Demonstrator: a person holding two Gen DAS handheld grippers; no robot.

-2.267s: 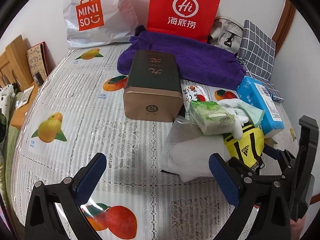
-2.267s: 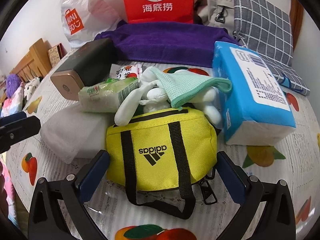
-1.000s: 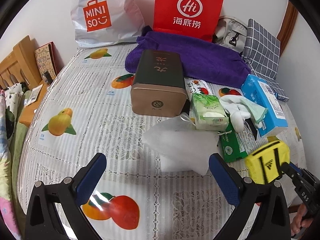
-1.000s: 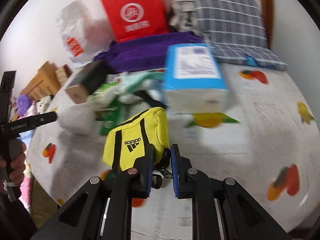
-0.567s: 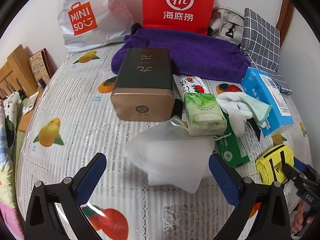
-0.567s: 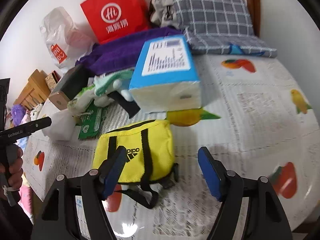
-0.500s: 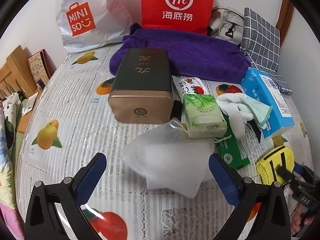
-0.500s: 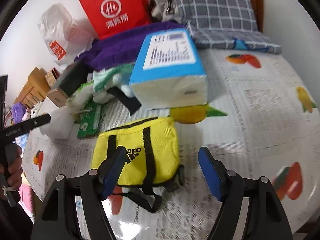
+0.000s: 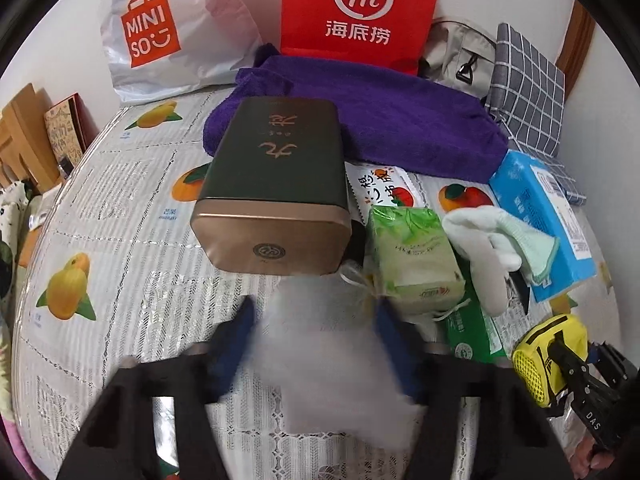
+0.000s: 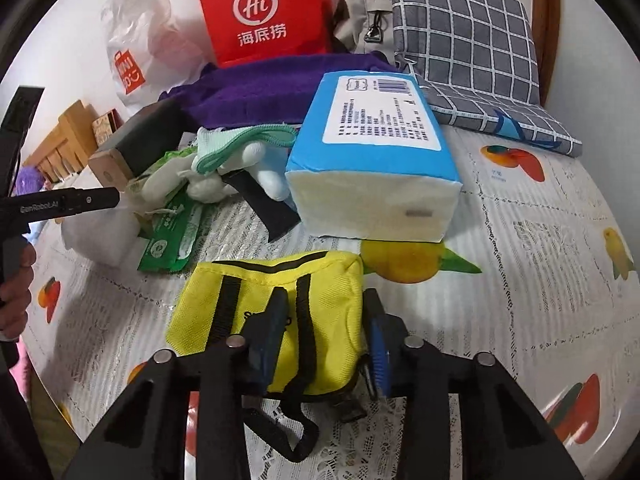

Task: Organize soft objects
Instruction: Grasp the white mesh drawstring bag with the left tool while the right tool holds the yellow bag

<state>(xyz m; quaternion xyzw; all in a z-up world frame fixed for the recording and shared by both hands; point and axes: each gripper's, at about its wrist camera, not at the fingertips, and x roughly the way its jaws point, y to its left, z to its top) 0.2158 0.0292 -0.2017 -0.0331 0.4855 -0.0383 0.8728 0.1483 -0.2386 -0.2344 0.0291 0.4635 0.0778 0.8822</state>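
Note:
A soft white mesh pouch (image 9: pixel 324 344) lies on the fruit-print tablecloth (image 9: pixel 120 216) in front of a dark tin box (image 9: pixel 276 196). My left gripper (image 9: pixel 316 340) is closing on the pouch, its blurred blue pads (image 9: pixel 236 336) pressing both sides. A yellow Adidas bag (image 10: pixel 320 292) lies near the table's front. My right gripper (image 10: pixel 324 336) is closing on it, one finger on its face and the other at its right edge. That bag (image 9: pixel 544 360) and the right gripper (image 9: pixel 576 364) also show at the lower right of the left wrist view.
A blue tissue pack (image 10: pixel 376 152), white gloves (image 10: pixel 208 184), a green tissue pack (image 9: pixel 412 256) and a green wipes packet (image 10: pixel 172 236) crowd the middle. A purple towel (image 9: pixel 380 116), red paper bag (image 9: pixel 360 12), Miniso bag (image 9: pixel 160 36) and checked cushion (image 10: pixel 460 32) line the back.
The left gripper came down onto the white pouch and its wide jaws closed in. The right gripper set the yellow bag down, opened, then closed around the bag's body.

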